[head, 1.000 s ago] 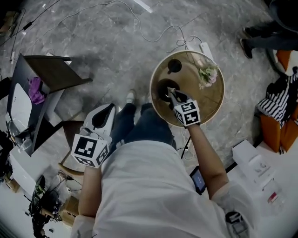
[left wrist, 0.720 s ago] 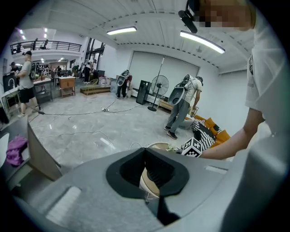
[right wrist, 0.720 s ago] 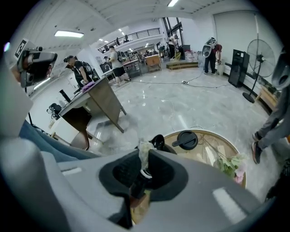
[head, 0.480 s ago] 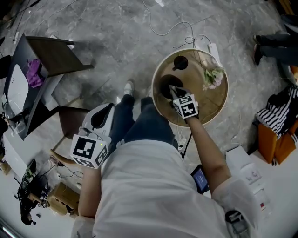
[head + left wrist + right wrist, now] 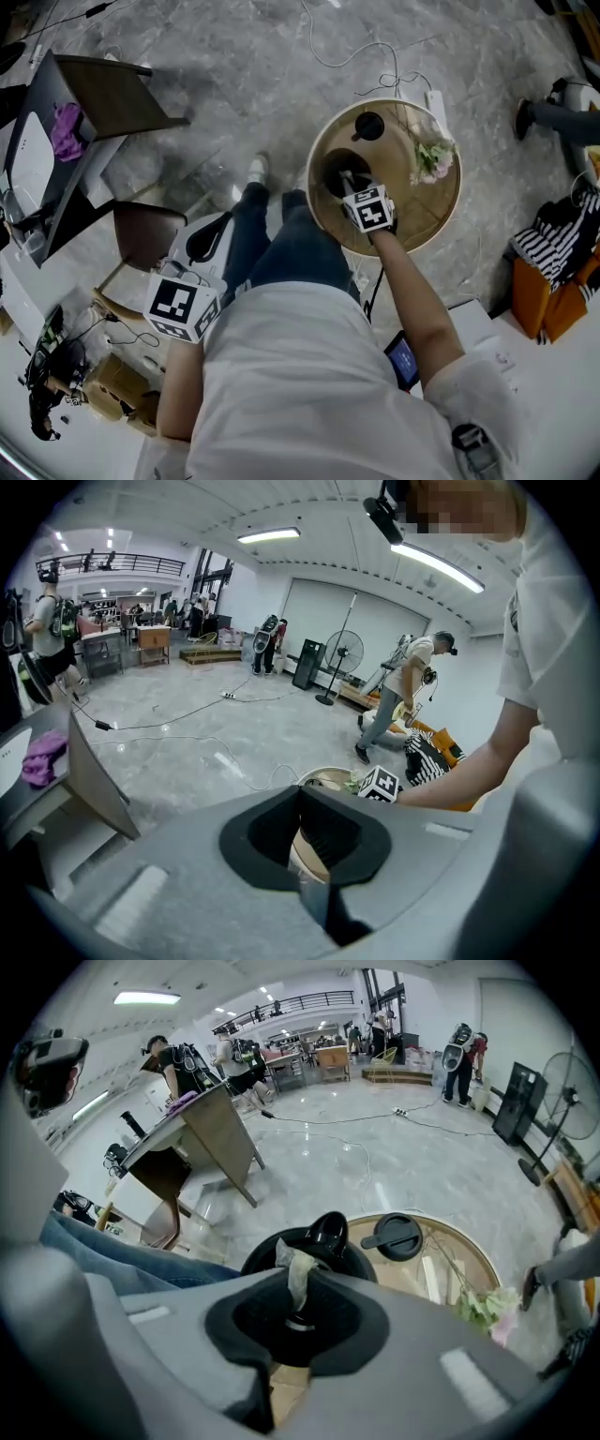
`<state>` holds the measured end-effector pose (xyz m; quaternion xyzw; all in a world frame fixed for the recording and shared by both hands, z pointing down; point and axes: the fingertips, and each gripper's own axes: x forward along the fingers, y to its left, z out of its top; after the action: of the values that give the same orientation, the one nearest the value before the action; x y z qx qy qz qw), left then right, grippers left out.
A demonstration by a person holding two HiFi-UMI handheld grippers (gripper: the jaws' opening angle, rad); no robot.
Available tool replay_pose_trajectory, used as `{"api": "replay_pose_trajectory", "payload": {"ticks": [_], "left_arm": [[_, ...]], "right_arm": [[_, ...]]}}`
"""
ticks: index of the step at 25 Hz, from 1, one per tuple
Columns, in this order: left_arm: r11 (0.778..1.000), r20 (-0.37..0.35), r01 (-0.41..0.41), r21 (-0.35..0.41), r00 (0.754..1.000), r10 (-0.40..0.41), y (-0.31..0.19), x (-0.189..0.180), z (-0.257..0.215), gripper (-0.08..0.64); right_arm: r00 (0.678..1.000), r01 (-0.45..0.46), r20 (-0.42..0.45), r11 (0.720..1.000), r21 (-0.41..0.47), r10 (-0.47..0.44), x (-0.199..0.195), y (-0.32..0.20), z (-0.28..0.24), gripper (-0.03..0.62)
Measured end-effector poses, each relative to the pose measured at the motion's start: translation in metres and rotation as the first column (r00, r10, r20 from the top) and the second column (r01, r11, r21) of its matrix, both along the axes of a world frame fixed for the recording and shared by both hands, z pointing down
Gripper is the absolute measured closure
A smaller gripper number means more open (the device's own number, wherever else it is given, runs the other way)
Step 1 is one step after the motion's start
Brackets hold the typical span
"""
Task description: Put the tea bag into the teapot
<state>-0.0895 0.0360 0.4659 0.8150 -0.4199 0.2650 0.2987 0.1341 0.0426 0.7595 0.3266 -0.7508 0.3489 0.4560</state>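
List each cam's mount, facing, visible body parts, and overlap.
Head view: on head, steeply down at table, teapot; torso, legs, arms, left gripper, right gripper show.
Left gripper view: on left gripper, faces across floor to table; shut jaws, right arm show.
Right gripper view: on right gripper, down at teapot; jaws pinching tea bag, jeans leg show.
Shared: table in all three; teapot, lid in head and right.

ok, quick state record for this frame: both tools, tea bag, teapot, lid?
right tool: shut on tea bag, held over the teapot
tea bag: pinched at the tool tips, not yet in the teapot
teapot: black, open, on the round wooden table
lid: off, lying on the table beside the teapot
left tool: shut, empty, away from the table
other: flowers on the table
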Motion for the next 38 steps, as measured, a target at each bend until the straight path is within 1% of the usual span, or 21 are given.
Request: {"api": "replay_pose_trajectory", "payload": {"ticks": [8,13,16,20,24,33,34,36,38], "left_arm": [[1.0,-0.007,0.006,-0.013,1.0,-0.006,-0.002,0.0,0.003,0.552],[1.0,-0.009,0.01,-0.015,1.0,-0.01,-0.002,0.001,0.004,0.552],[1.0,-0.016,0.009,-0.018,1.0,-0.01,-0.001,0.0,0.004,0.552],[1.0,-0.014,0.002,-0.022,1.0,-0.002,0.0,-0.002,0.005,0.552],[1.0,-0.013,-0.01,-0.026,1.0,0.01,0.001,0.002,0.007,0.552],[0.999,-0.02,-0.012,-0.03,1.0,0.012,0.003,-0.002,0.009,0.552],[0.999,-0.02,-0.012,-0.03,1.0,0.011,0.004,-0.003,0.009,0.552],[0.999,-0.021,-0.012,-0.034,1.0,0.011,0.005,-0.002,0.01,0.552],[0.999,-0.022,-0.011,-0.036,1.0,0.01,0.007,-0.002,0.011,0.552]], "right_arm": [[0.992,0.088,-0.087,0.996,-0.005,-0.088,-0.004,-0.001,0.005,0.543],[0.982,0.116,-0.148,0.993,-0.004,-0.115,-0.004,-0.002,0.009,0.541],[0.983,0.104,-0.151,0.995,0.0,-0.103,-0.004,-0.002,0.007,0.531],[0.984,0.084,-0.16,0.996,0.009,-0.081,-0.002,-0.003,0.001,0.48],[0.986,0.061,-0.157,0.998,0.019,-0.057,0.005,-0.003,-0.006,0.479],[0.984,0.06,-0.171,0.998,0.021,-0.055,0.006,-0.005,-0.02,0.479],[0.984,0.064,-0.169,0.998,0.026,-0.058,0.005,-0.005,-0.019,0.48],[0.984,0.077,-0.164,0.997,0.029,-0.071,0.003,-0.005,-0.016,0.526],[0.982,0.091,-0.165,0.996,0.014,-0.087,0.001,-0.004,-0.012,0.548]]}}
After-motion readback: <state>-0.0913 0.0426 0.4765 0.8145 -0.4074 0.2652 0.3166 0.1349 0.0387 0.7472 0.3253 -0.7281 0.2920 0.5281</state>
